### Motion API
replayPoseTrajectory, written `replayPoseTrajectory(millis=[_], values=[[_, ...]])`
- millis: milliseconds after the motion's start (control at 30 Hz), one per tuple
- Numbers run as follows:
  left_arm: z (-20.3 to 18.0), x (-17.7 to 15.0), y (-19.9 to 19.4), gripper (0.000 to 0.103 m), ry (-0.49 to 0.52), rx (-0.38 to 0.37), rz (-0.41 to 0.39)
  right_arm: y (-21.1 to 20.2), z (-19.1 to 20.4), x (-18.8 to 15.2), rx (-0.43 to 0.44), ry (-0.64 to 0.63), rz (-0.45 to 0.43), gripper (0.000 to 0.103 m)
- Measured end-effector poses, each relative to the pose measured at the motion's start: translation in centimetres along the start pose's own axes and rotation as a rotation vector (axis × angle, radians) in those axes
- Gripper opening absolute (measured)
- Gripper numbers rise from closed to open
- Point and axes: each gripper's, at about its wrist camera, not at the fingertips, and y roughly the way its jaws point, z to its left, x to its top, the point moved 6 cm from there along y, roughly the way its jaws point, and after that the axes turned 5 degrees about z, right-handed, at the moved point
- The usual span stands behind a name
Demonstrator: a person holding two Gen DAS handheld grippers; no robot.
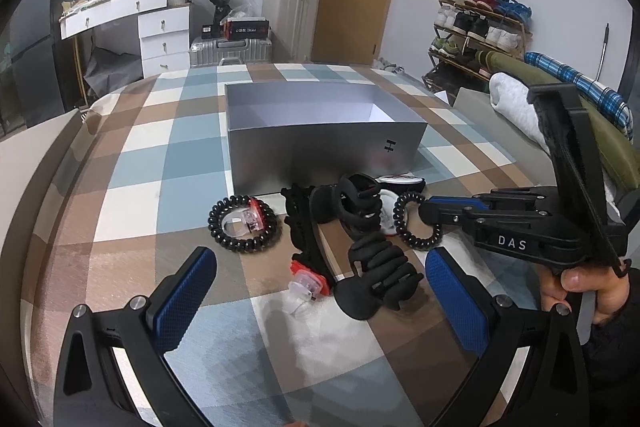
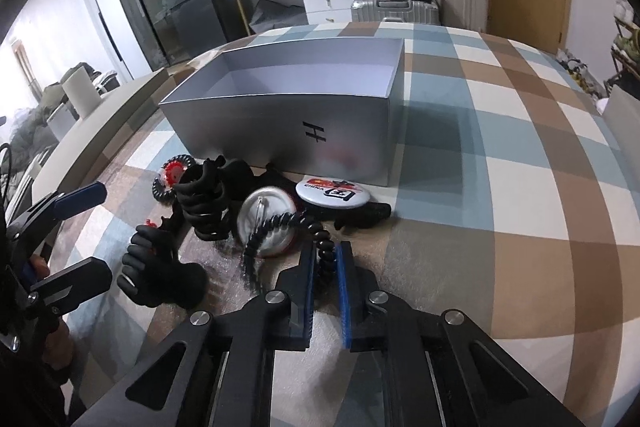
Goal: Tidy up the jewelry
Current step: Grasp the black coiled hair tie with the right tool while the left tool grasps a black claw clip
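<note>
An open silver box (image 1: pixel 320 151) stands on the checked bedspread; it also shows in the right wrist view (image 2: pixel 280 135). In front of it lies a pile: black claw clips (image 1: pixel 376 267) (image 2: pixel 160 267), a black spiral hair tie (image 1: pixel 242 223) around a clear red ring, another clear red ring (image 1: pixel 306 285), and round badges (image 2: pixel 332 193). My right gripper (image 2: pixel 325 267) (image 1: pixel 430 211) is shut on a second black spiral hair tie (image 2: pixel 288 227) (image 1: pixel 416 227) beside the pile. My left gripper (image 1: pixel 320 291) (image 2: pixel 86 239) is open, its blue pads either side of the near claw clip.
A checked bedspread (image 1: pixel 160 155) covers the bed. Folded blankets (image 1: pixel 560 99) lie at the right edge. Beyond the bed stand a white dresser (image 1: pixel 160 27), suitcases (image 1: pixel 292 15) and a shoe rack (image 1: pixel 476 27).
</note>
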Motion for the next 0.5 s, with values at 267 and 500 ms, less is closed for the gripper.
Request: replayPoseTrajectory(millis=[267,500], values=[[-1.0,-0.2,0.1,0.102,0.008,-0.030,0.013,-4.9,1.4,1.1,0.053,-0.046,-0.210,0.008],[-2.8,-0.8,0.2,0.101,0.084,-0.108,0.034,-5.5,1.7,1.6,0.077,-0.054,-0.240,0.009]])
